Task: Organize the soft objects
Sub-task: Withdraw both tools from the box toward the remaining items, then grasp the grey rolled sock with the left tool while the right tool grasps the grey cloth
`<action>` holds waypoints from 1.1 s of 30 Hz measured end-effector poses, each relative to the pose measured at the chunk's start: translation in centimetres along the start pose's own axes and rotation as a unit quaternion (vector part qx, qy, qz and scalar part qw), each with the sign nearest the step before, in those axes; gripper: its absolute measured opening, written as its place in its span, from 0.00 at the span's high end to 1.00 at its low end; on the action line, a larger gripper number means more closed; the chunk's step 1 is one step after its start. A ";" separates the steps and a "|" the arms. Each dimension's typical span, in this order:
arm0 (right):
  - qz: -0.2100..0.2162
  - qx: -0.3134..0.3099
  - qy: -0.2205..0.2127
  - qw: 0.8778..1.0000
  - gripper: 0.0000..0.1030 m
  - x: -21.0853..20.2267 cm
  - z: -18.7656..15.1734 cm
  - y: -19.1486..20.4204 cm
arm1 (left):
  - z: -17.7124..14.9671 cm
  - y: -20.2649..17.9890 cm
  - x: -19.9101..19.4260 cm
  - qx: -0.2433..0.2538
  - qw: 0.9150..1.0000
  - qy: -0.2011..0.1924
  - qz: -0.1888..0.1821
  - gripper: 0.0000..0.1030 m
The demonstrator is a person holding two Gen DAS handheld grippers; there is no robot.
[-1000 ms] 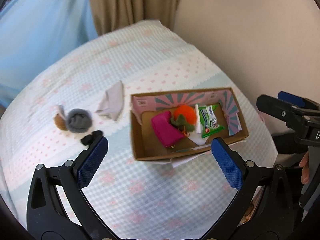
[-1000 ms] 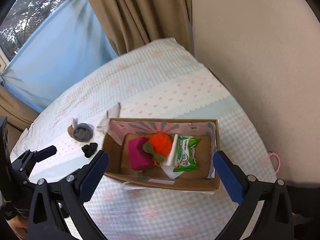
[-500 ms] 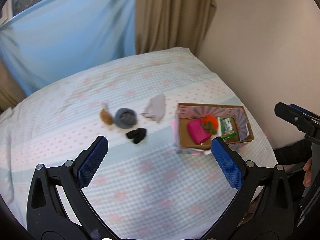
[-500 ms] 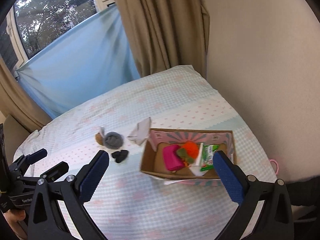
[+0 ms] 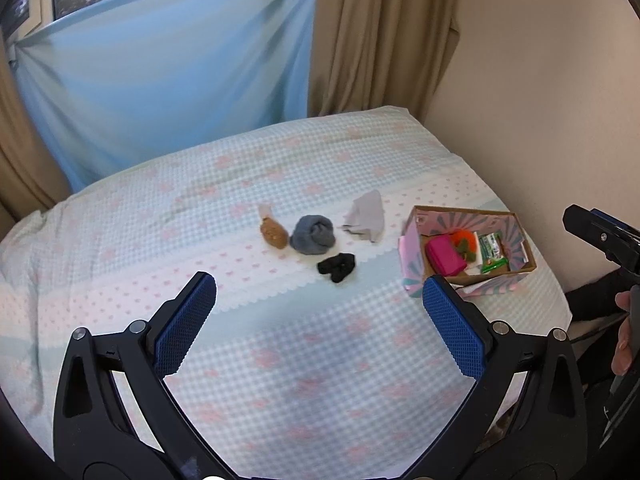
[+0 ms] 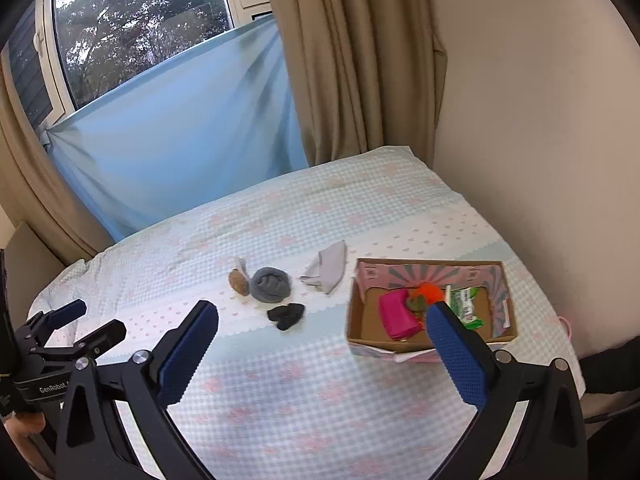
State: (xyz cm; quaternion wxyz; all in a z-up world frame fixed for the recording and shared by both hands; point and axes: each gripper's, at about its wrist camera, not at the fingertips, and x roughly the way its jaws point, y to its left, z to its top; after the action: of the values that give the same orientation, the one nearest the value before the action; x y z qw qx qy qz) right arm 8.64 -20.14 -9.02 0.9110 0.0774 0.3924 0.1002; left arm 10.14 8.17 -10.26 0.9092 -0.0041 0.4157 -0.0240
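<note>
On the bed lie a brown plush piece (image 5: 273, 232) (image 6: 239, 281), a rolled grey sock (image 5: 313, 234) (image 6: 270, 284), a black sock bundle (image 5: 337, 265) (image 6: 286, 315) and a pale grey cloth (image 5: 366, 215) (image 6: 327, 266). To their right stands a cardboard box (image 5: 514, 270) (image 6: 354, 312) with a pink pouch (image 5: 444, 257) (image 6: 398, 315), an orange plush (image 6: 429, 292) and a green packet (image 5: 491, 249) (image 6: 464, 304) inside. My left gripper (image 5: 318, 320) and my right gripper (image 6: 322, 342) both hover well back over the bed, open and empty.
The bed has a checked cover with pink hearts (image 5: 320, 360). A blue sheet (image 6: 180, 140) and beige curtains (image 6: 360, 60) hang behind, a wall (image 6: 540, 120) stands at right. A person's hand (image 5: 624, 336) holds the right gripper's handle at the bed's right edge.
Both grippers have pulled up and back from just over the box, so the whole bed and window come into view. The objects have not moved.
</note>
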 end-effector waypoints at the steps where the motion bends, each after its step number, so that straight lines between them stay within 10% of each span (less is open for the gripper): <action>1: 0.001 0.002 -0.001 1.000 0.00 0.5 0.0 0.7 | 0.1 0.6 0.2 0.004 1.000 -0.001 -0.001 0.00; 14: 0.010 0.024 0.013 1.000 0.00 10.3 1.4 5.1 | 3.2 4.3 9.3 0.040 0.999 0.007 -0.014 0.00; 33: -0.023 0.002 0.112 0.993 0.00 37.6 4.3 1.3 | 4.5 1.5 34.2 0.096 0.991 0.082 -0.048 0.01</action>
State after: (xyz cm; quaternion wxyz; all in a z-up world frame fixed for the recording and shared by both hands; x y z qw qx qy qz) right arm 36.89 -10.00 -32.13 0.8633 0.0587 0.4937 0.0865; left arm 35.95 7.95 -33.25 0.8658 0.0653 0.4844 -0.1072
